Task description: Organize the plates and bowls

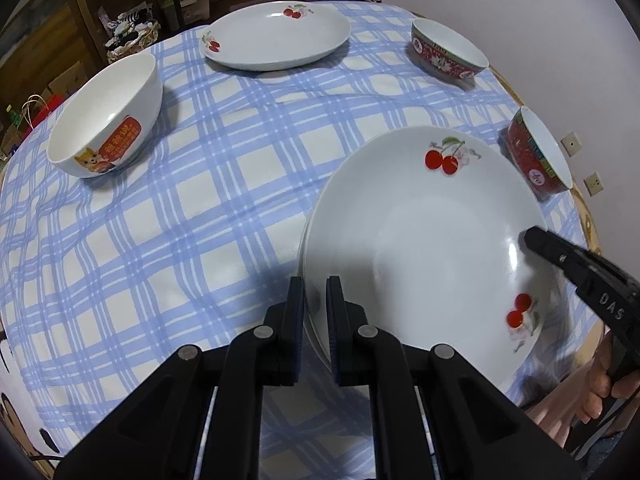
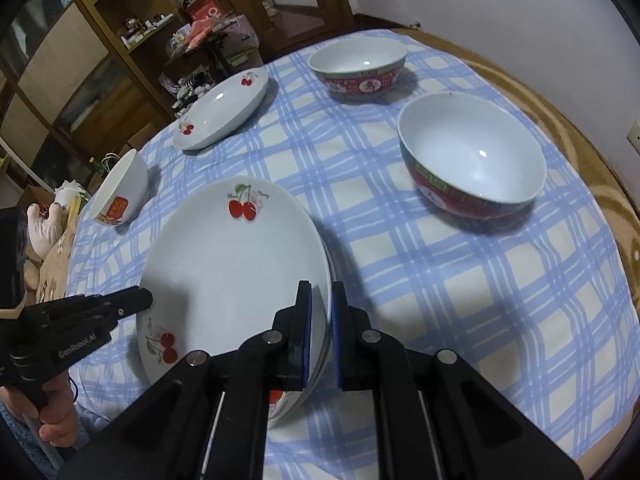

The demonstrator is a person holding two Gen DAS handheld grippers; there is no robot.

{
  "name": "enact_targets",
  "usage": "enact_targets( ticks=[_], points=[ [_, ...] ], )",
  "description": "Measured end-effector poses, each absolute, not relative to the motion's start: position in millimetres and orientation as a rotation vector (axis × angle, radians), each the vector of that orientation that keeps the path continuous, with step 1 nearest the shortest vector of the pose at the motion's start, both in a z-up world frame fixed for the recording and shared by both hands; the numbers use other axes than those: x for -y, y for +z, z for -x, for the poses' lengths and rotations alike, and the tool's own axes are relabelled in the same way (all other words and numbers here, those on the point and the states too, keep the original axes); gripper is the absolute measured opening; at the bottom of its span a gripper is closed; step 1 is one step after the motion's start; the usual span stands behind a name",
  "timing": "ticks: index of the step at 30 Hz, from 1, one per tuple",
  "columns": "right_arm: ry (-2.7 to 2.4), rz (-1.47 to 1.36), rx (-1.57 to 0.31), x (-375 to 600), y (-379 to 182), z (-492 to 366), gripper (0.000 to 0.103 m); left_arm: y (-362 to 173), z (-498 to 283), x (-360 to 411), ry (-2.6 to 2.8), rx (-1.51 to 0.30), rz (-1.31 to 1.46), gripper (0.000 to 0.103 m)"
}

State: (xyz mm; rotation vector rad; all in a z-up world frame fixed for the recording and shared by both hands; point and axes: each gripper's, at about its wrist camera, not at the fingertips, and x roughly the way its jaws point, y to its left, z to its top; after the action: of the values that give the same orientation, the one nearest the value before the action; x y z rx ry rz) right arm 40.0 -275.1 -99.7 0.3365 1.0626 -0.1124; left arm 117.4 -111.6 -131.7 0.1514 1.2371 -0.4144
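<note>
A white cherry plate [image 1: 420, 240] [image 2: 232, 264] lies over the blue checked cloth, and the rim of a second plate shows just under it. My left gripper [image 1: 316, 288] is shut on its near left rim, one pad above and one below. My right gripper [image 2: 322, 292] is shut on the opposite rim. Each gripper shows in the other's view: the right gripper [image 1: 530, 236] and the left gripper [image 2: 144, 298] both come in over the plate's edge. Another cherry plate [image 1: 276, 34] [image 2: 222, 114] lies at the far side.
A white bowl with an orange label [image 1: 108, 120] [image 2: 120, 192] stands at the left. Two red patterned bowls [image 1: 448, 54] [image 1: 540, 156] stand at the right, near the round table's edge [image 2: 592, 152]. Wooden shelves [image 2: 92, 52] stand behind. A hand [image 2: 56, 420] holds the left gripper's handle.
</note>
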Motion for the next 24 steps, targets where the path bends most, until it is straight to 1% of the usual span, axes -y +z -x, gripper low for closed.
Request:
enact_targets(
  ticks=[3, 4, 5, 6, 7, 10, 11, 15, 19, 24],
  points=[
    [-0.123, -0.304, -1.055, 271.4, -98.6, -42.0, 0.010, -132.3, -117.8, 114.7, -0.408, -1.232, -0.169, 0.010],
    [-0.124, -0.301, -1.057, 271.3, -99.1, -42.4, 0.010, -131.8, -117.7, 114.5, -0.420, -1.232, -0.158, 0.007],
    [-0.102, -0.316, -1.057, 271.0, -99.9, -42.8, 0.010, -129.0, -116.6, 114.2, -0.481, -1.232, -0.110, 0.007],
    [-0.083, -0.325, -1.064, 269.2, -101.1, -43.5, 0.010, -125.5, -115.0, 115.5, -0.540, -1.246, -0.060, 0.009],
    [-0.083, -0.317, -1.067, 267.2, -101.6, -44.1, 0.010, -120.4, -111.8, 118.9, -0.573, -1.239, -0.042, 0.009],
    [-0.115, -0.256, -1.073, 260.6, -102.2, -45.4, 0.010, -113.1, -100.0, 133.0, -0.535, -1.159, -0.185, 0.009],
    [-0.117, -0.263, -1.073, 261.5, -102.4, -45.4, 0.010, -115.2, -99.0, 134.6, -0.529, -1.161, -0.200, 0.009],
    [-0.133, -0.281, -1.066, 267.2, -101.3, -44.7, 0.010, -128.3, -100.7, 131.1, -0.485, -1.203, -0.216, 0.009],
    [-0.128, -0.259, -1.009, 264.2, -89.6, -41.6, 0.010, -125.0, -103.1, 127.2, -0.470, -1.196, -0.208, 0.009],
    [-0.131, -0.264, -1.032, 264.0, -93.6, -43.6, 0.010, -123.3, -103.9, 126.2, -0.445, -1.186, -0.215, 0.009]
  ],
)
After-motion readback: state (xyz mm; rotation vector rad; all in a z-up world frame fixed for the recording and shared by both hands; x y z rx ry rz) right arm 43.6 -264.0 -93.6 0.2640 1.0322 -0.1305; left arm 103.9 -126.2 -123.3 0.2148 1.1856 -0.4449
